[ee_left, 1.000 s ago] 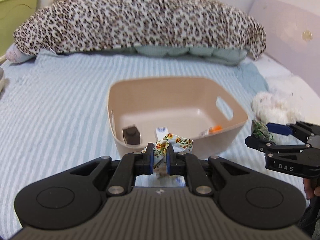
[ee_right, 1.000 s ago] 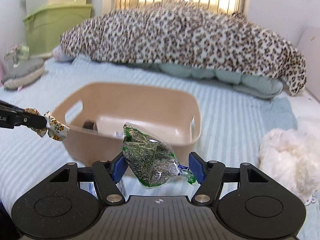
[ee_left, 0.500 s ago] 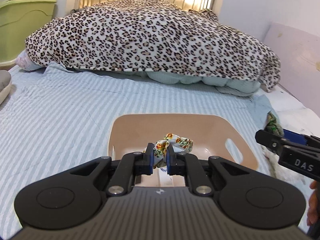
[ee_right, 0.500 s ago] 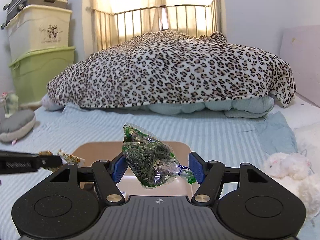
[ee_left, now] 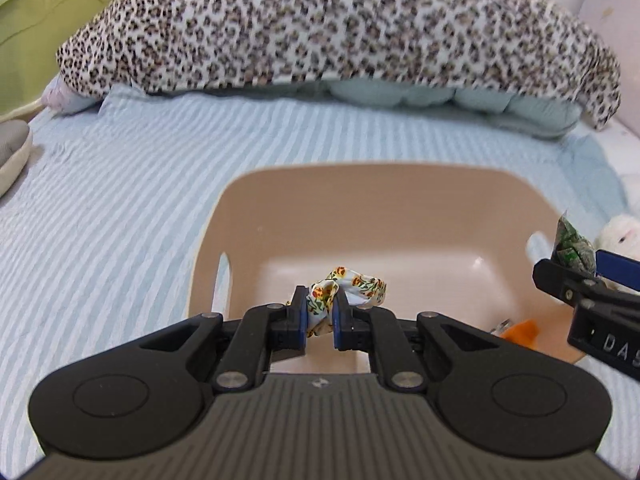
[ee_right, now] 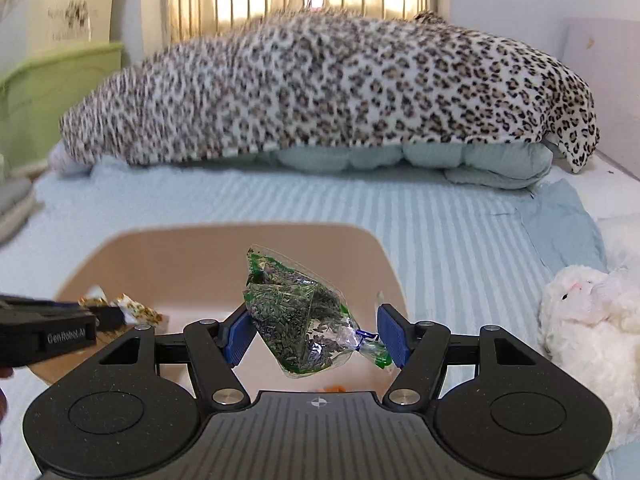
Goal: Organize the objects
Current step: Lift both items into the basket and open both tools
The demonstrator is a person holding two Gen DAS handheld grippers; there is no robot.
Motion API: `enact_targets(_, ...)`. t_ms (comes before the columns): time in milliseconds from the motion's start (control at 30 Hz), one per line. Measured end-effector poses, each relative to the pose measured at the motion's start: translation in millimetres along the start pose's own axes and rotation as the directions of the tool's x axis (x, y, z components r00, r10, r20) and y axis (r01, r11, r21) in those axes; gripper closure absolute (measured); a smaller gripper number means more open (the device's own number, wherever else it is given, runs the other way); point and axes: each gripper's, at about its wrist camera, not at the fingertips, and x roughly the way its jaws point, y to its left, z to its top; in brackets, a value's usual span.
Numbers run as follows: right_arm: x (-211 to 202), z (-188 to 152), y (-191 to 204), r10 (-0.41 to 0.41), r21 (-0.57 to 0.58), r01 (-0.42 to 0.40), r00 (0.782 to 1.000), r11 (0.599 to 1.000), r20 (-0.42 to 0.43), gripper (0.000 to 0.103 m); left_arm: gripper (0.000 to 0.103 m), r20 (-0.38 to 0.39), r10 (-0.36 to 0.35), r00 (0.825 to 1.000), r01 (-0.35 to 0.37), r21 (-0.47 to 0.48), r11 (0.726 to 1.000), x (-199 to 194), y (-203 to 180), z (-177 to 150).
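Both loads hang directly above the open bin (ee_left: 400, 200): left gripper (ee_left: 320, 316) fingers pinch the scrunchie (ee_left: 352, 284), right gripper (ee_right: 316, 332) fingers clamp the bag (ee_right: 296, 320), so both need only release downward.

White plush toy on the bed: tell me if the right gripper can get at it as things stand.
Probably not yet. The white plush toy lies uncovered on the bed beside the beige bin, so the path looks free, but the right gripper is already shut on the green herb packet.
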Motion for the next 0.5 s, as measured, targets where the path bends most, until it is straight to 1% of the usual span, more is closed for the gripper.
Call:
enact_targets(67,8.3,-4.6,6.5,-0.005,-0.036,0.003,0.999,0.999,-0.044,0.04,0.09,-0.024,0.012,1.0,-0.012,0.008,1.0,6.2,-0.5,-3.2)
enact_targets(133,11.3,-8.9,11.7,-0.009,-0.056,0.005,0.998,0.998,-0.068,0.039,0.088,-0.048,0.017,0.999,-0.016,0.019,1.0,10.1,-1.8,-6.4)
enact_targets(233,11.6,-12.7,17.0,-0.027,-0.082,0.021,0.997,0.996,-0.077,0.037,0.085,-0.073,0.009,0.997,-0.006,0.031,1.0,9.1,-2.4,-10.3)
enact_targets(267,10.0,-13.5,18.1,-0.03,-0.088,0.023,0.996,0.996,-0.078,0.031,0.074,-0.076,0.005,0.997,-0.002,0.039,0.999,7.1,-3.3,-11.0)
enact_targets(300,6.8,-13.9,18.6,-0.03,-0.092,0.023,0.997,0.995,-0.074,0.031,0.068,-0.076,0.006,0.997,-0.003,0.048,0.999,3.7,-4.9,-11.2)
enact_targets(333,2.7,-14.5,19.2,-0.029,-0.096,0.022,0.997,0.995,-0.069,0.031,0.055,-0.067,0.012,0.998,-0.008,0.058,0.998,-1.5,-6.2,-11.3)
enact_targets(367,-1.9,-14.3,19.6,-0.03,-0.1,0.024,0.998,0.995,-0.063,0.027,0.044,-0.047,0.022,0.999,-0.018,0.067,0.998,-8.3,-7.3,-11.8)
enact_targets(400,-6.4,-15.4,19.3,-0.03,-0.104,0.024,0.998,0.994,-0.054,0.023,0.038,-0.021,0.032,0.999,-0.03,0.076,0.997,-16.2,-8.2,-12.4)
enact_targets(433,-11.6,-16.1,18.7,-0.03,-0.105,0.026,0.999,0.994,-0.043,0.02,0.027,0.004,0.038,0.999,-0.038,0.085,0.996,-24.3,-9.8,-13.2)
enact_targets(467,-15.5,-15.3,16.8,-0.03,-0.102,0.026,0.999,0.994,-0.035,0.015,0.022,0.025,0.036,0.999,-0.039,0.094,0.995,-31.8,-10.5,-13.5)
enact_targets(500,-19.7,-14.1,14.8,-0.028,-0.096,0.025,0.999,0.995,-0.028,0.011,0.022,0.041,0.03,0.999,-0.034,0.102,0.994,-39.0,-10.6,-14.1)
